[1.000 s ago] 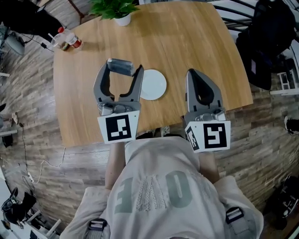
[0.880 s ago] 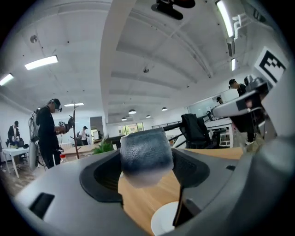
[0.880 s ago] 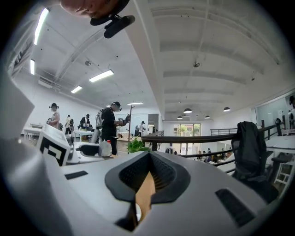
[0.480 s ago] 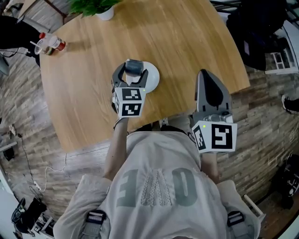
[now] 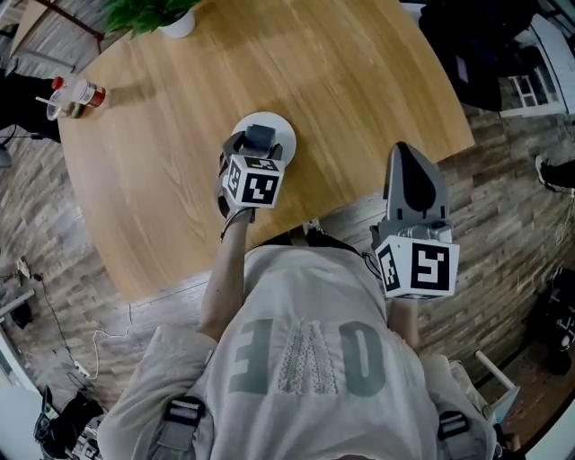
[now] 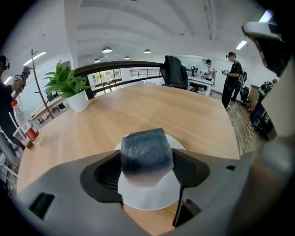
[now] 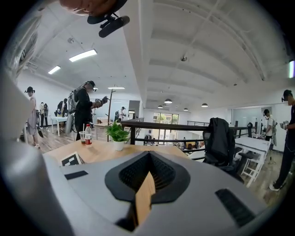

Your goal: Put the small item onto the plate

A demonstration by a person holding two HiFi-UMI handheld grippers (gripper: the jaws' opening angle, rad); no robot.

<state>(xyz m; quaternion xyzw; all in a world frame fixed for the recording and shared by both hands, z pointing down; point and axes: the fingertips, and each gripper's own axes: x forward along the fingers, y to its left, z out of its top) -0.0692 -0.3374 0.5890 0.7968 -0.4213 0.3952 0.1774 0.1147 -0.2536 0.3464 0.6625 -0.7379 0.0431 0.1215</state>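
The small item (image 5: 260,137) is a dark grey-blue block with a leathery surface. My left gripper (image 5: 258,144) is shut on it and holds it just above the white plate (image 5: 284,131) on the round wooden table (image 5: 359,81). In the left gripper view the small item (image 6: 146,154) fills the gap between the jaws of my left gripper (image 6: 146,162), with the plate (image 6: 148,194) directly beneath; I cannot tell whether it touches. My right gripper (image 5: 406,153) hangs shut and empty over the table's front right edge. In its own view my right gripper (image 7: 148,177) has its jaws pressed together.
A potted plant (image 5: 153,13) stands at the table's far left edge, and a bottle with a cup (image 5: 76,94) at the left rim. A black chair with a jacket (image 5: 476,45) is beyond the right side. People stand in the room behind.
My left gripper has carried the small item from left of the plate to right over it and turned. The right gripper has kept its place and stayed shut.
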